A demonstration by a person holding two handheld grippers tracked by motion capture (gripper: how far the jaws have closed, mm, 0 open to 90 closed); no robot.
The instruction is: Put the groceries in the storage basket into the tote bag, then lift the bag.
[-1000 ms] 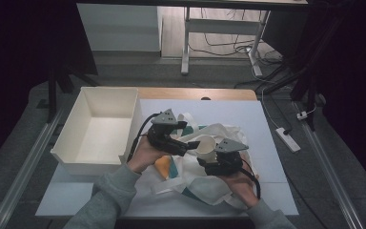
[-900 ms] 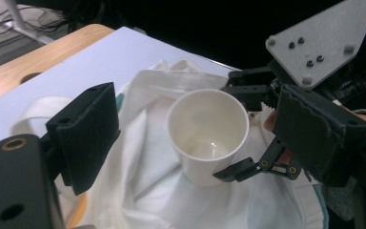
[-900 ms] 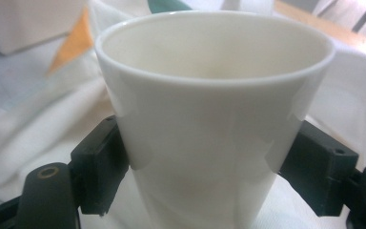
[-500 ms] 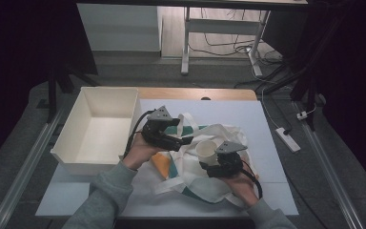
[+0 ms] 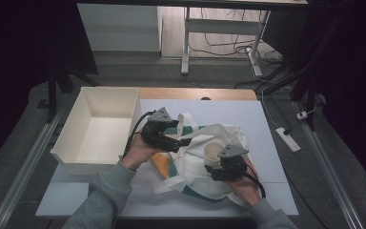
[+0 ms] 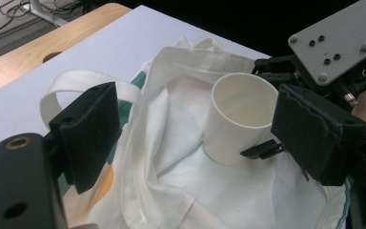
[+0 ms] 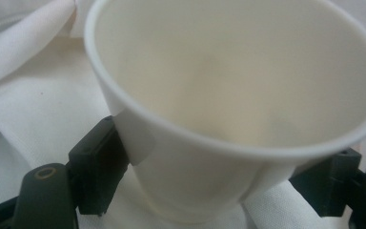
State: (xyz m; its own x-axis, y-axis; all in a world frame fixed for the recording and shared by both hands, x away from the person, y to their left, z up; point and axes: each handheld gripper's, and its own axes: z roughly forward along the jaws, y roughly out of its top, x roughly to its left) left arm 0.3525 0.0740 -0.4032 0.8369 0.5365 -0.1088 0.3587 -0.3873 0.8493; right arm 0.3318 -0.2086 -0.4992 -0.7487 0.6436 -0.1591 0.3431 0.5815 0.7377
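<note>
Cup [image 5: 214, 152]: upright on white bag [image 5: 198, 167], centre right of high frame.
Right claw [image 7: 209, 176]: clamped on cup's lower wall, directly below it in frame.
Left claw [image 6: 195, 143]: spread wide, empty, handle strap [image 6: 76, 83] beside one jaw, cup ahead.

Between the right gripper's [image 7: 214, 186] matt black plastic fingers [image 7: 97, 164] sat a smooth, matt paper cup [image 7: 228, 95]; beneath them lay a soft, woven white cloth bag [image 6: 171, 157].

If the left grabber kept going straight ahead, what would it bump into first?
Probably the white paper cup, standing on the cloth bag just ahead between the left gripper jaws' line. The right gripper already holds it. Depth is uncertain.
</note>
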